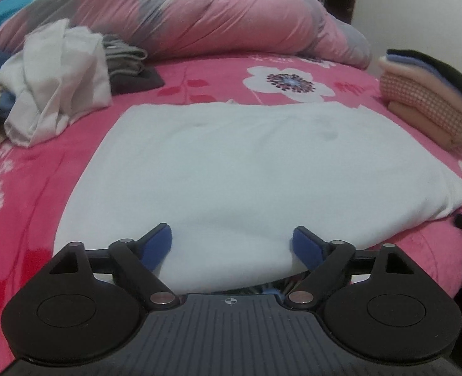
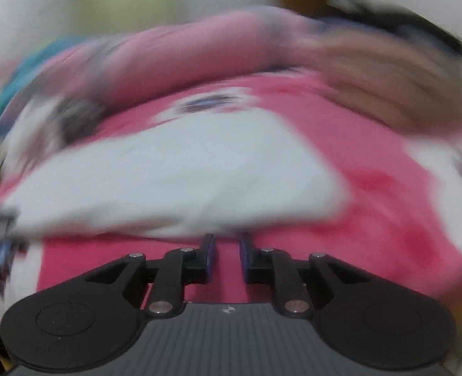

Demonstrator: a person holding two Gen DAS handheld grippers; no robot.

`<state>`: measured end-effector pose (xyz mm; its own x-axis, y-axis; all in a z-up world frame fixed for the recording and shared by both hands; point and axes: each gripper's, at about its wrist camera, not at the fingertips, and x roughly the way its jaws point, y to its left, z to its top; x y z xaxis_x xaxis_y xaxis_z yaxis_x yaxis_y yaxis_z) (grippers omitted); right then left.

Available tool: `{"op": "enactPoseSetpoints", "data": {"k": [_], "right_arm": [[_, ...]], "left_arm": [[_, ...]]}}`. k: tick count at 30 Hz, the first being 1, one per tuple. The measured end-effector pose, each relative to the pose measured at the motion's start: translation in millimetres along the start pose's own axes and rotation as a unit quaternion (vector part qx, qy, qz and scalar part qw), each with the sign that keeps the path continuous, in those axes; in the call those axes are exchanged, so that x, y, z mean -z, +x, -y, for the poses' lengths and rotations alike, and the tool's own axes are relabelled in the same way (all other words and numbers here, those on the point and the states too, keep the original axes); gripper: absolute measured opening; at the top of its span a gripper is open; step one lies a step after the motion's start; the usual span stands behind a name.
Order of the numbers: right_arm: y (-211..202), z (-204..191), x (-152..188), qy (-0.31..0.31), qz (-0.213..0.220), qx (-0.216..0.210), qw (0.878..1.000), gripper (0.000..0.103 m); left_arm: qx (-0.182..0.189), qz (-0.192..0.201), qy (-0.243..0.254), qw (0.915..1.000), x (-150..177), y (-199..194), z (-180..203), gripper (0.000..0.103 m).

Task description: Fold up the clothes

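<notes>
The white garment (image 1: 246, 172) lies flat on the pink flowered bed (image 1: 199, 75), already folded into a broad rectangle, its near edge draped between the left gripper's (image 1: 232, 244) fingers, which stand wide and grip nothing. The right gripper (image 2: 227, 247) hovers just short of the near edge, its fingers narrow and empty; that view is blurred. Likely mid-fold: next, pinch the near edge and carry it over. A folded stack (image 1: 431, 94) waits to the right, unfolded clothes (image 1: 59, 81) to the left.
</notes>
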<state>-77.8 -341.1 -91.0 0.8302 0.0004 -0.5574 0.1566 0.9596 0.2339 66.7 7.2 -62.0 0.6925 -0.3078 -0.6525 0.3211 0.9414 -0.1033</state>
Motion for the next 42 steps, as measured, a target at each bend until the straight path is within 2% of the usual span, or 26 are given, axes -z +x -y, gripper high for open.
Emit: {"op": "enactPoseSetpoints", "data": {"k": [1, 3, 5, 9, 14, 16, 19, 23, 27, 31, 38, 42], "right_arm": [[-12, 16, -1, 0.043, 0.007, 0.006, 0.999, 0.018], [-35, 22, -2, 0.068, 0.027, 0.026, 0.997, 0.024], [-47, 22, -3, 0.072, 0.039, 0.033, 0.996, 0.052], [-57, 10, -7, 0.085, 0.051, 0.004, 0.995, 0.065], [-58, -17, -16, 0.063, 0.062, -0.002, 0.996, 0.096], [-60, -25, -24, 0.045, 0.068, 0.002, 0.997, 0.102], [-62, -39, -30, 0.021, 0.088, -0.003, 0.996, 0.103], [-62, -59, -34, -0.005, 0.097, 0.012, 0.995, 0.103], [-58, -75, -34, -0.024, 0.093, 0.040, 0.995, 0.103], [-52, -85, -35, -0.033, 0.094, 0.056, 0.993, 0.103], [-35, -95, -43, -0.066, 0.094, 0.040, 0.993, 0.103], [-20, -105, -47, -0.103, 0.099, 0.050, 0.988, 0.103]], "left_arm": [[-0.002, -0.001, -0.006, 1.0000, 0, -1, -1, 0.092], [-0.006, -0.002, -0.021, 0.9998, 0, -4, -1, 0.097], [-0.007, -0.003, -0.039, 0.9992, 0, -8, -1, 0.099], [-0.006, -0.005, -0.076, 0.9971, 0, -19, -1, 0.103], [-0.030, -0.011, -0.111, 0.9933, -5, -31, -2, 0.103], [-0.037, -0.011, -0.119, 0.9922, -7, -34, -2, 0.103], [-0.044, -0.013, -0.127, 0.9908, -13, -34, -2, 0.103], [-0.064, -0.028, -0.130, 0.9890, -20, -27, 0, 0.103], [-0.106, -0.042, -0.113, 0.9870, -25, -18, 6, 0.103], [-0.130, -0.046, -0.103, 0.9851, -26, -12, 9, 0.103], [-0.147, -0.065, -0.103, 0.9816, -26, -1, 10, 0.103], [-0.161, -0.072, -0.101, 0.9791, -24, 2, 9, 0.103]]}}
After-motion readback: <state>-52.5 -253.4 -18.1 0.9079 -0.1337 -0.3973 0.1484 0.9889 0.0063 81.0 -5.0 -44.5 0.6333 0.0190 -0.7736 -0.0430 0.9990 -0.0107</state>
